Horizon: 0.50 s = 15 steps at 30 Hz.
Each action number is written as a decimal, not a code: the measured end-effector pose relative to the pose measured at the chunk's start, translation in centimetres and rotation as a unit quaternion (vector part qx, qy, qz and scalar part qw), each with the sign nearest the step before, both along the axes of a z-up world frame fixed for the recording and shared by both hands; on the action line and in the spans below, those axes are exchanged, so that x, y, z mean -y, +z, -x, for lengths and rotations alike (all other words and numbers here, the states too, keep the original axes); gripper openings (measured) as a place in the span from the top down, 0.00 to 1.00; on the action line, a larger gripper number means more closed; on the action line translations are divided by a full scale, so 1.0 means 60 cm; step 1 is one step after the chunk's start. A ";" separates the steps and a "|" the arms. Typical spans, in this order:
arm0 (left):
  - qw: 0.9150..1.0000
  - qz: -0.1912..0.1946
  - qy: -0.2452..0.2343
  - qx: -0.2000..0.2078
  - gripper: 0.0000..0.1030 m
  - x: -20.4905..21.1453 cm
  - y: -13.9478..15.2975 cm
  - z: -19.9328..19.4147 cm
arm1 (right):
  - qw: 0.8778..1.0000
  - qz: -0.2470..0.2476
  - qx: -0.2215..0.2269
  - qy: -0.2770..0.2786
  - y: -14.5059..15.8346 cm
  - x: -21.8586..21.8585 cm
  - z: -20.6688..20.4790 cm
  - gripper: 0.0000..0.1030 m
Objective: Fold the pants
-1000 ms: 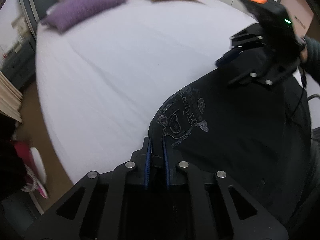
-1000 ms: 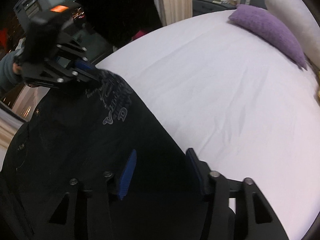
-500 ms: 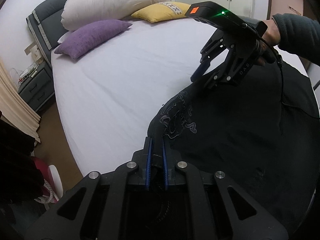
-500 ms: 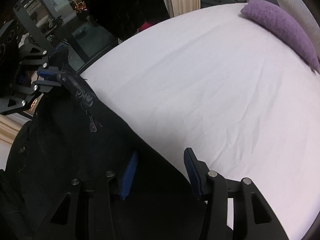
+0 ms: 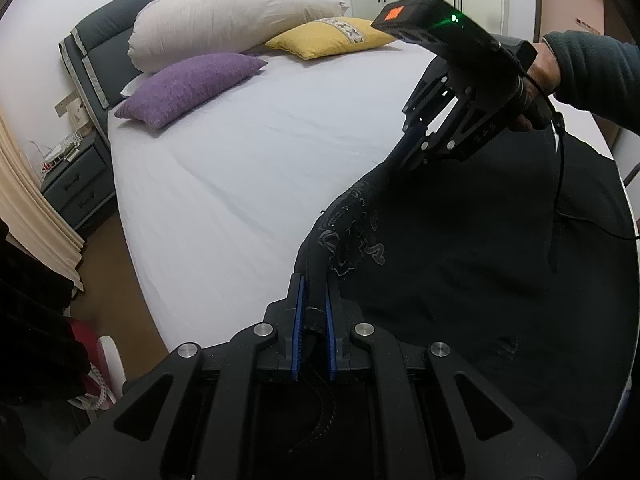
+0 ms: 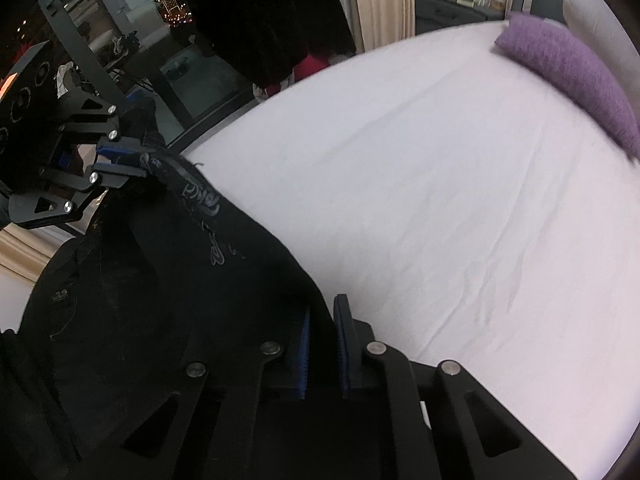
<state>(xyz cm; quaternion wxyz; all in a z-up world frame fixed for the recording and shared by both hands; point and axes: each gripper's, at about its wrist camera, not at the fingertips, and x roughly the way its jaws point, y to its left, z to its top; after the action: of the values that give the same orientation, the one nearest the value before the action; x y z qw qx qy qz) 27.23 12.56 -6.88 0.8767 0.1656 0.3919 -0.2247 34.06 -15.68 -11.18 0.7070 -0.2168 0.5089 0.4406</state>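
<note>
Two hand-held grippers, one pair of black pants strung between them over a white bed.

Far left of the left hand-held gripper: beige curtain, dark nightstand. Ahead and left of it: purple cushion, long grey-white pillow, yellow cushion, all against a dark headboard.

Left hand-held gripper: clamped tight on a bunched edge of the pants, blue pads pressed to a narrow roll of cloth. Pale printed lettering on the fabric just ahead of the tips. Rest of the pants spread to the right of this gripper, flat on the bed.

Ahead and right — right hand-held gripper, carried by a hand in a dark sleeve, tips down on the same edge of the pants. From its own camera: jaws just been closing, black cloth between the blue pads, gap now narrow and filled with fabric — gripping the pants. Bare sheet to its right, purple cushion far ahead right.
</note>
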 end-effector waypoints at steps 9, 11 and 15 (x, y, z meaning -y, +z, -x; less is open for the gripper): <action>1.000 0.006 0.009 0.005 0.92 0.003 0.004 0.012 | 1.000 0.011 0.016 0.006 0.002 -0.014 0.026 0.92; 1.000 0.003 0.010 0.011 0.92 0.005 0.005 0.017 | 1.000 0.003 0.021 -0.001 0.010 -0.011 0.038 0.93; 1.000 0.006 0.006 0.021 0.92 0.011 0.019 0.040 | 0.999 -0.013 0.034 -0.011 0.027 0.003 0.067 0.95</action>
<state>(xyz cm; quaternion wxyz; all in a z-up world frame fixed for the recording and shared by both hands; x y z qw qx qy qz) 24.82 11.92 -5.75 0.8869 0.1630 0.3731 -0.2184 30.01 -15.85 -9.56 0.7313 -0.2166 0.4812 0.4321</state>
